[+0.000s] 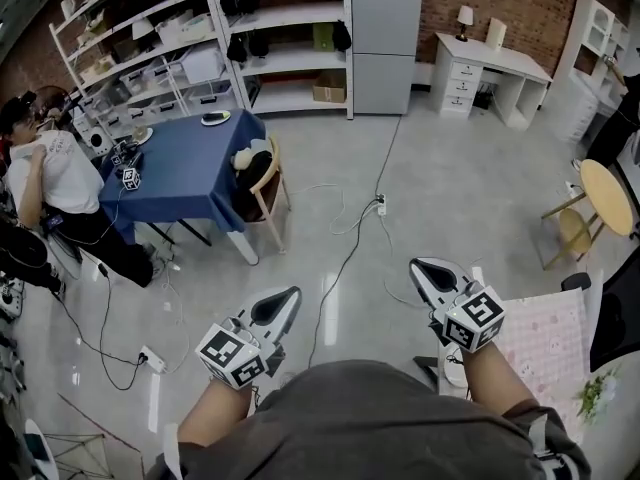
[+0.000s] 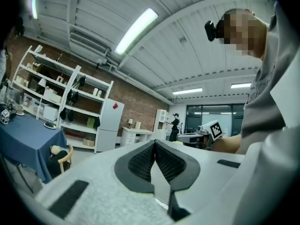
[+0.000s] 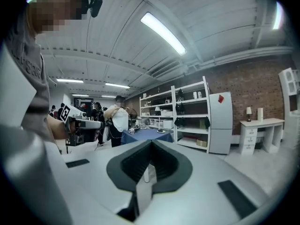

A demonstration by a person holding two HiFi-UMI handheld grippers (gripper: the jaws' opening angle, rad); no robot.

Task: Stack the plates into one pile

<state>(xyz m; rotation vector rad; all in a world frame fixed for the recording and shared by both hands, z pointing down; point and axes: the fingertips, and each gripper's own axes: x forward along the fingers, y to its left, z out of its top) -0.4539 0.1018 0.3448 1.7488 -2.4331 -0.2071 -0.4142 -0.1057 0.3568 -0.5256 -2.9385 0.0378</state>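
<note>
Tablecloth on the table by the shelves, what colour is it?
Dark blue, plain with no pattern. The tablecloth shows best in the head view.

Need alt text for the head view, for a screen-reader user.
Seen from the wearer's head looking down, the left gripper and right gripper are held out over a shiny grey floor, both shut and empty. A blue-clothed table with a dish on it stands at upper left, a seated person beside it and shelving behind.

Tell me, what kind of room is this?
Probably a test lab set up like a home: a fridge, white shelves and a blue-clothed table, with cables trailing across the floor.
</note>
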